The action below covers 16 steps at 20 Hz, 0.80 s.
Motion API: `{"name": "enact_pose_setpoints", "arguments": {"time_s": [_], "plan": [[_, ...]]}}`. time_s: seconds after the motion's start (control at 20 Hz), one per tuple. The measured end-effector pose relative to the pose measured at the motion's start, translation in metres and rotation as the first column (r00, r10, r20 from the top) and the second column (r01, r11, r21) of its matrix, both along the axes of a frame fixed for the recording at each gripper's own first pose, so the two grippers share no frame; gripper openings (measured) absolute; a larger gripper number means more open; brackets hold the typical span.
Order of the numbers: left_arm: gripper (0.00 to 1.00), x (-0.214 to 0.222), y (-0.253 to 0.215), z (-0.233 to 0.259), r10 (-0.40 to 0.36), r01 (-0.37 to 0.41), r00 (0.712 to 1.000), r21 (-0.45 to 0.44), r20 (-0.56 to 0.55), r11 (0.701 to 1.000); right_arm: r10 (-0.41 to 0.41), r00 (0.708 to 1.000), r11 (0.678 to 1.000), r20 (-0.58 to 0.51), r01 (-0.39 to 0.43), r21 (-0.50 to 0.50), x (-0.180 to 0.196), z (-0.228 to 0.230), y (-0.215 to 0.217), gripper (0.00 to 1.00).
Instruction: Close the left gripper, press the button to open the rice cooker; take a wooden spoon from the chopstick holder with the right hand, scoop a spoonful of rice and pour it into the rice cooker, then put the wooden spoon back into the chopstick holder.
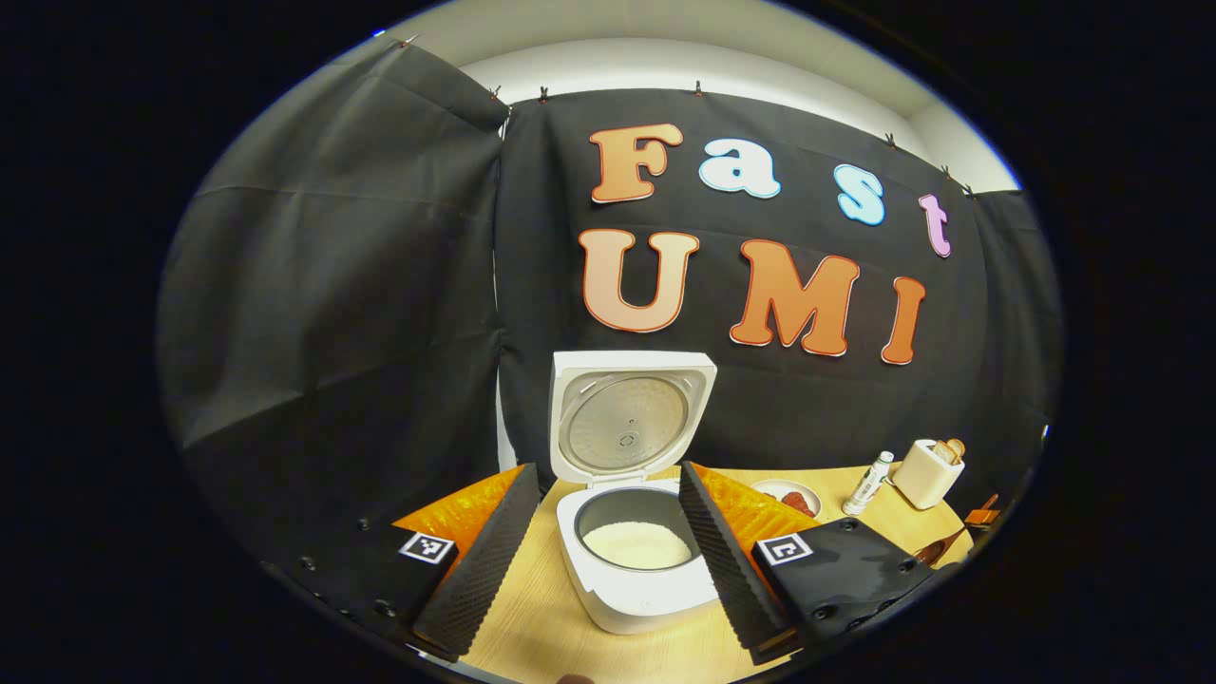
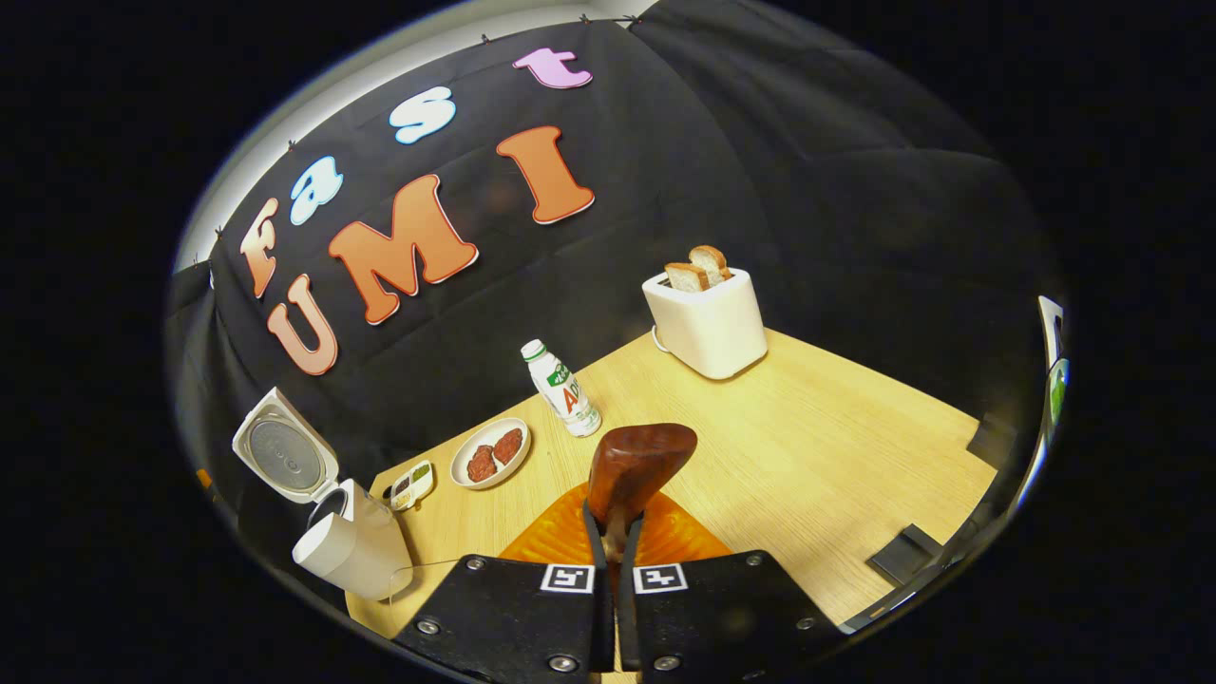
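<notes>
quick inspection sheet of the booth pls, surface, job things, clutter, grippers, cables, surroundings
surface: light wooden table, bare in its right part.
job's things: rice cooker with lid standing open, white rice in the pot; wooden spoon held bowl up, with no rice seen in it from this side; chopstick holder: nothing seen.
clutter: toaster with two bread slices; bottle upright; plate with two reddish pieces; small dish beside it.
grippers: left gripper open, fingers either side of the cooker in view, not touching it; right gripper shut on the spoon's handle.
cables: thin cord by the cooker.
surroundings: black cloth walls around the table.
</notes>
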<state>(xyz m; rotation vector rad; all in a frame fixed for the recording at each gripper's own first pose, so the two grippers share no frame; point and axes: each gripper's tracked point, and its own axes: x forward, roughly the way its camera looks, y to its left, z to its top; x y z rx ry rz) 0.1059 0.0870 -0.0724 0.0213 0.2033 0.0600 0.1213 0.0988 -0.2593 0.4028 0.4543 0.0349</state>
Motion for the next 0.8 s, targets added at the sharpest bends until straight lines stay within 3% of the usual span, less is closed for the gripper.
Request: {"name": "enact_pose_setpoints", "arguments": {"time_s": [0.25,0.45,0.55,0.6,0.65,0.7,0.8], "plan": [[1.00,-0.001,-0.006,0.002,0.017,-0.017,1.000,-0.006,-0.008,1.000,-0.015,0.996,1.000,-0.083,0.018,0.026,0.000,-0.040,-0.001,0.04],[1.00,0.001,-0.008,0.010,0.034,-0.034,0.999,0.010,0.002,0.999,-0.030,0.993,0.997,-0.111,0.038,0.070,-0.003,-0.042,-0.004,0.17],[1.00,0.002,-0.011,0.015,0.043,-0.043,0.999,0.006,0.010,0.999,-0.045,0.993,0.998,-0.105,0.049,0.037,-0.003,-0.041,-0.009,0.34],[1.00,0.004,-0.011,0.017,0.049,-0.049,0.999,0.011,0.013,0.999,-0.051,0.993,0.999,-0.104,0.052,0.006,-0.005,-0.039,-0.014,0.54],[1.00,0.006,-0.011,0.021,0.052,-0.053,0.998,0.016,0.018,0.998,-0.056,0.993,0.998,-0.108,0.054,-0.023,-0.008,-0.036,-0.019,0.67],[1.00,0.008,-0.014,0.023,0.057,-0.057,0.998,0.020,0.024,0.998,-0.067,0.992,0.996,-0.109,0.061,-0.058,-0.009,-0.034,-0.025,0.89],[1.00,0.013,-0.021,0.032,0.052,-0.052,0.998,0.016,0.029,0.999,-0.102,0.989,0.988,-0.106,0.088,-0.131,-0.011,-0.026,-0.043,0.95]]}}
